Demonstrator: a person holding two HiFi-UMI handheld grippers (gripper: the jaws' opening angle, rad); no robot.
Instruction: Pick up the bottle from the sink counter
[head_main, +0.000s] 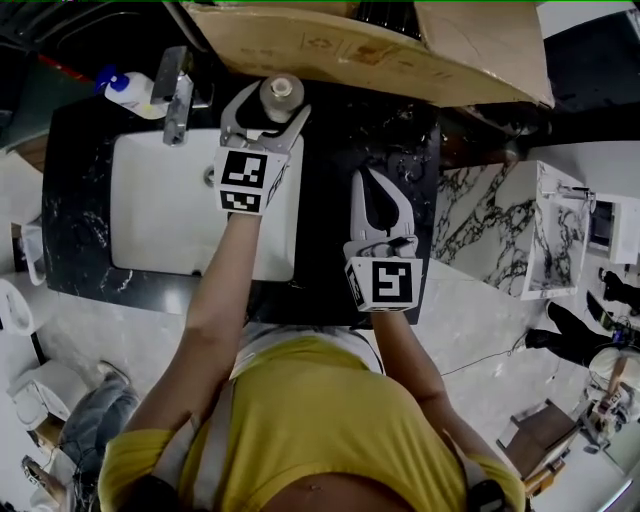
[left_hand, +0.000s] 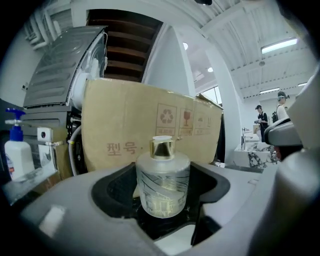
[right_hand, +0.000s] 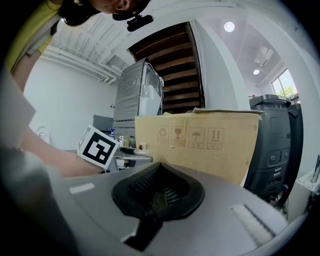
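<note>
Head view, read from the left edge to the right. At upper left, a white plastic pump bottle with a blue top (head_main: 130, 92) lies at the back corner of the black, white-veined stone desk (head_main: 75, 200). Just to its right, a chrome tap (head_main: 178, 100) reaches over the white rectangular sink basin (head_main: 160, 210), which is set into the desk.

At upper centre, the left claw (head_main: 270, 106) is extended past the rear right corner of the basin. Its two pale jaws stand apart, one on each side of the round frosted-glass bottle with a gold collar and pale cap (head_main: 281, 93). In the left gripper view, a dark gap shows between each black pad and the glass, so the bottle is flanked but not gripped. The bottle stands upright on the desk, just in front of the brown cardboard box (head_main: 370, 50), which lies across the top of the frame and bears printed handling symbols.

Right of centre, the right claw (head_main: 362, 178) hangs over the dark desk, well apart from the bottle. Its jaws are together, and the right gripper view shows nothing between them.

At the far right stands a white unit veined with black (head_main: 545, 230). Along the lower edge are the person's yellow shirt (head_main: 330, 420) and bare forearms.
</note>
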